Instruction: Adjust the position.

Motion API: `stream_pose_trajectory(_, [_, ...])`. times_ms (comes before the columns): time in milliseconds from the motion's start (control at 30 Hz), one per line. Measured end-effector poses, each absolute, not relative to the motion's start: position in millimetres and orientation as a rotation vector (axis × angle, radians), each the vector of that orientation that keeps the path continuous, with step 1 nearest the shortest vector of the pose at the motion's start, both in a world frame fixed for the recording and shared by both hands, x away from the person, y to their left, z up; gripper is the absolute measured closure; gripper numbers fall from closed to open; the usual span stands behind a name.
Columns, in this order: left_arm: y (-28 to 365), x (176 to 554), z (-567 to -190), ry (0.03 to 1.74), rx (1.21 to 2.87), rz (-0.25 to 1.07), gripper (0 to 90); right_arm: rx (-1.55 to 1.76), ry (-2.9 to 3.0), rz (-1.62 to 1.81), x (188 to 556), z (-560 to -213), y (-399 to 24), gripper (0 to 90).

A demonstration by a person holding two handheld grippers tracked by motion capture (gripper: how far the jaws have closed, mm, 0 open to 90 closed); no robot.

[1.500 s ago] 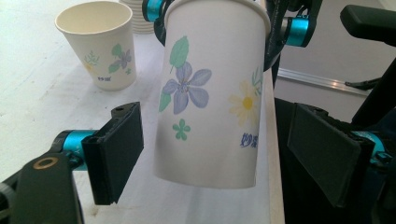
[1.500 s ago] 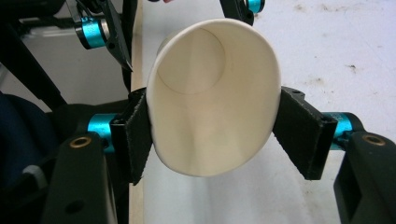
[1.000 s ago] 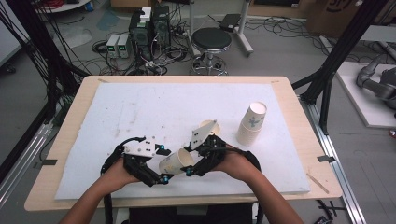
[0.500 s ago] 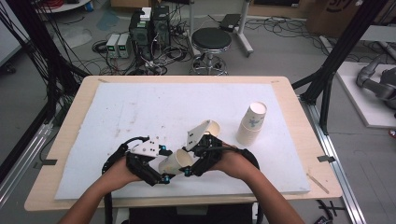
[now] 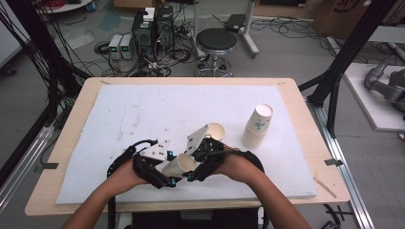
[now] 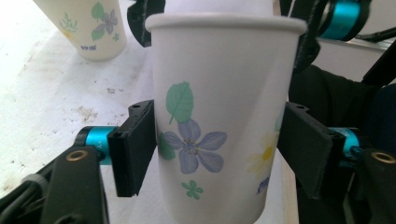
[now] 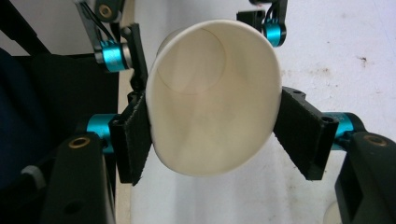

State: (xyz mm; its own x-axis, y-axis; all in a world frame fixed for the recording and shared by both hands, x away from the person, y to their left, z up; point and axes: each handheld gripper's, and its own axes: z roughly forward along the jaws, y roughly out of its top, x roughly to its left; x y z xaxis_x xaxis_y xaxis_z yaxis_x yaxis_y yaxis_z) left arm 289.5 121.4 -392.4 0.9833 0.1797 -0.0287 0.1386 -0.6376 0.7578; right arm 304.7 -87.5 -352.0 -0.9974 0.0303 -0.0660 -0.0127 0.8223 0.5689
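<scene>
Near the table's front edge, two nested paper cups (image 5: 181, 164) lie level between my grippers. My left gripper (image 5: 171, 168) has just been closing, and its pads now press the flower-printed outer cup (image 6: 210, 116) on both sides (image 6: 217, 149). Out of that cup's mouth a plain white inner cup (image 6: 219, 5) runs toward the right gripper's jaws. My right gripper (image 5: 193, 164) is shut on the inner cup's rim (image 7: 212, 112), squeezing it into an oval (image 7: 212, 135). The left gripper's jaws show behind it.
Another cup (image 5: 215, 130) lies on its side just behind the right gripper. A stack of cups (image 5: 258, 126) stands upright at the right of the white mat (image 5: 143, 114). A flower-printed cup (image 6: 88, 25) shows at the upper left of the left gripper view.
The left gripper's jaws have closed in onto the cup between them. Both hands have stayed near the front edge, and the right gripper keeps its hold.
</scene>
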Motion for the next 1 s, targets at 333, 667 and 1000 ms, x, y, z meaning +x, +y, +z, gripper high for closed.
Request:
stream_pose_trajectory(333, [118, 291, -395, 0.22, 2.27, 0.033, 34.6, 0.0, 2.939, 0.907, 304, -353, -86, 31.7])
stream_pose_trajectory(667, [121, 291, -398, 0.256, 2.213, 0.017, 33.0, 0.065, 2.932, 0.995, 307, -350, -89, 24.9])
stream_pose_trajectory(1000, [132, 289, -415, 0.349, 2.12, 0.016, 31.3, 0.217, 2.824, 1.272, 310, -345, -116, 21.9])
